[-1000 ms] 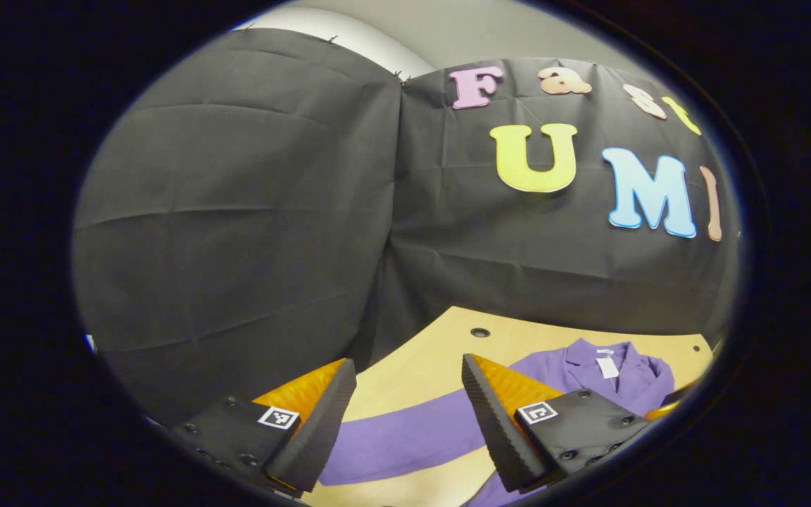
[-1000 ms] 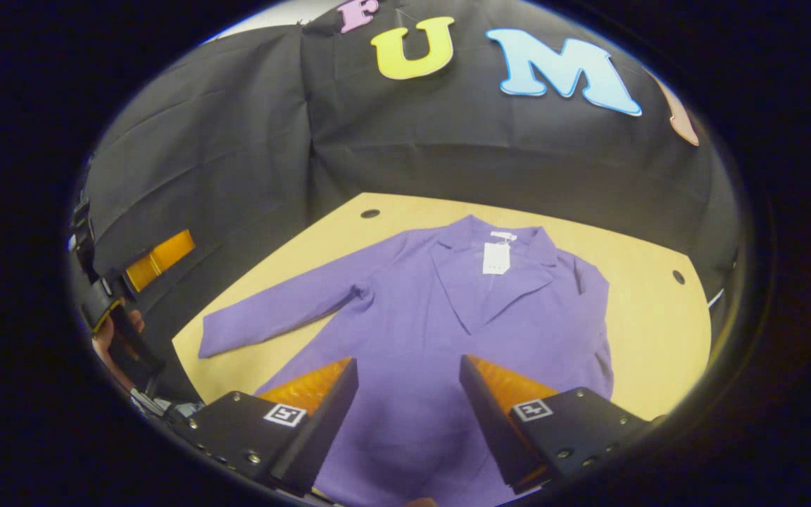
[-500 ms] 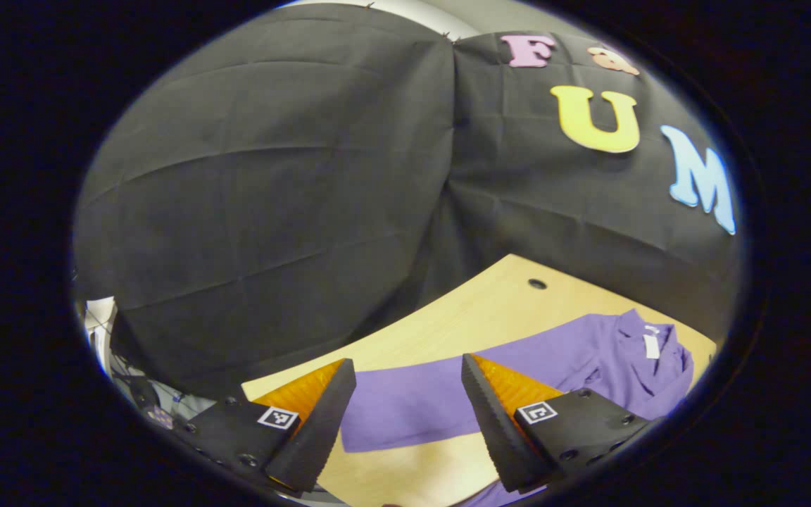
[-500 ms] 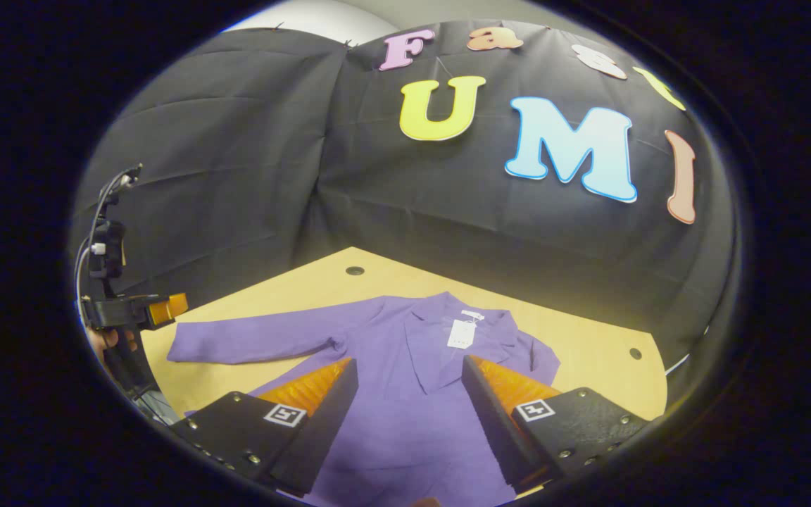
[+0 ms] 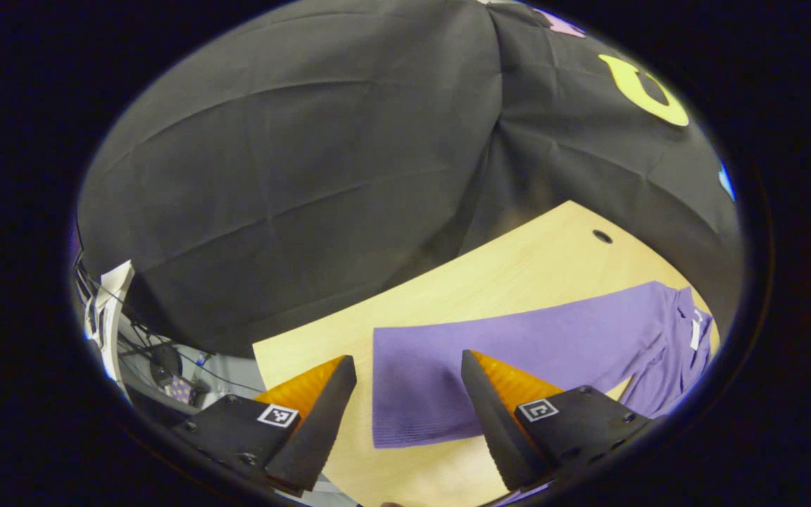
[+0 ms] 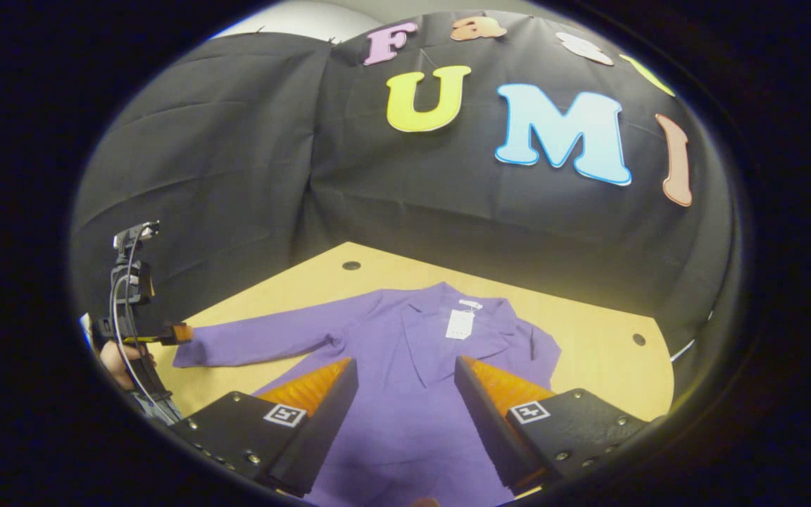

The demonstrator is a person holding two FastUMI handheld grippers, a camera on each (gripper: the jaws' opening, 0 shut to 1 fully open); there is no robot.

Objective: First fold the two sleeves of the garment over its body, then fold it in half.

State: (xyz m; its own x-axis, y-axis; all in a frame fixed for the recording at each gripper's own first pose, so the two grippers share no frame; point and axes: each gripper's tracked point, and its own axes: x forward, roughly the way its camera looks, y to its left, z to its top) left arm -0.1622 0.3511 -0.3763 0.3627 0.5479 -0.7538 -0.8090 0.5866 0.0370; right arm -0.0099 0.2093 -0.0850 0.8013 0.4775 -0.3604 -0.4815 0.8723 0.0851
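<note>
Purple long-sleeved knit garment with a lapel collar and a white tag [image 6: 405,366], spread face-up on the pale wooden tabletop [image 6: 588,352], body toward the near edge, one sleeve stretched straight out to the side. Sleeve [image 5: 518,352] lying flat, its ribbed cuff end [image 5: 405,415] between and just beyond the left gripper [image 5: 405,415], fingers apart, nothing held. Whether the tips touch the cloth: cannot tell. Right gripper [image 6: 405,415] above the garment's body, fingers likewise apart and empty. Left gripper also visible far off in the right gripper view [image 6: 166,333], at the cuff, a hand [image 6: 118,358] behind it.

Neither sleeve folded yet, judging by the layout; probably the approach to the first sleeve grasp.

Risks from here:
- Closing too high: fingers meeting on air, or nipping only the top layer of the cuff, so the sleeve opens instead of lifting.
- Closing too low: tips pressing into the tabletop and pushing the cloth into a ridge.
- Grasping one corner of the cuff: sleeve twisting during the carry, landing skewed across the body.
- Dragging rather than lifting: whole garment sliding toward the table edge close by the cuff.
- Right gripper idle above the body: nothing pinning the cloth against that pull.
</note>
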